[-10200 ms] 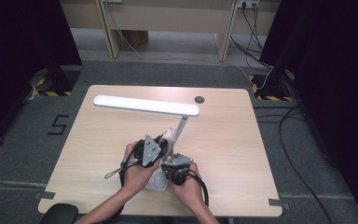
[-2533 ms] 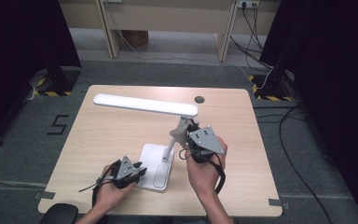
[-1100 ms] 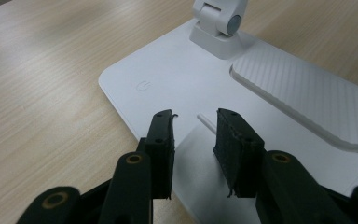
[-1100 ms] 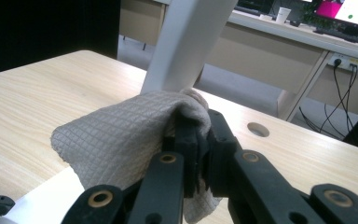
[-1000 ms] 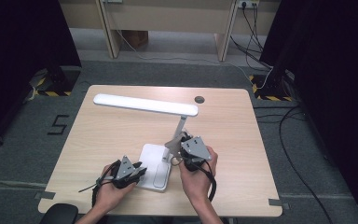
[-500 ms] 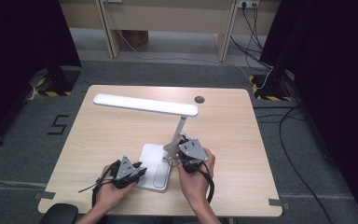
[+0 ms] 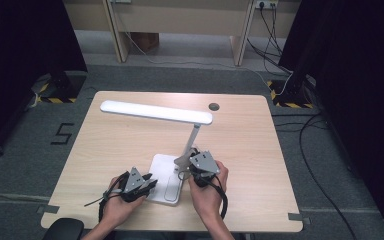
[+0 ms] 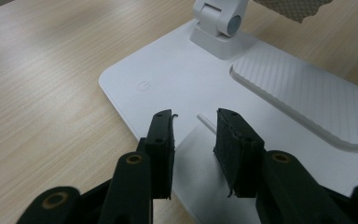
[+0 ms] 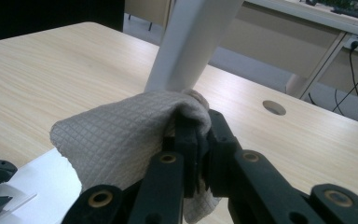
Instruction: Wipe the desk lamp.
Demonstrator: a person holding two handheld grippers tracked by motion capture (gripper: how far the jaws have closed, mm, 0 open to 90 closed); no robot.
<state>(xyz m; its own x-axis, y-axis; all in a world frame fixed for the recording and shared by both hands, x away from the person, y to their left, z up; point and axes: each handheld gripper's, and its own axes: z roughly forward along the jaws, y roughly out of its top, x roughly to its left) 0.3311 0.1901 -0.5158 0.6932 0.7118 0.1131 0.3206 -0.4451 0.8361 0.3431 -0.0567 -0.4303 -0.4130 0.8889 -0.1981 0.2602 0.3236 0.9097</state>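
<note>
Now cloth [image 9: 121,140] — in right hand-held gripper [image 9: 196,140]

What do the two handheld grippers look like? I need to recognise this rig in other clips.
Each gripper, left gripper and right gripper, is black, with a grey three-cornered plate on top and a black cable trailing toward the person. The fingers are flat black pads on black links with brass-coloured pivots. Forearms are bare, no sleeves visible.

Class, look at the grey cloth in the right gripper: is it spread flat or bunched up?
Bunched up. In the right gripper view the cloth is folded over and pinched in the right gripper, pressed against the white lamp arm.
</note>
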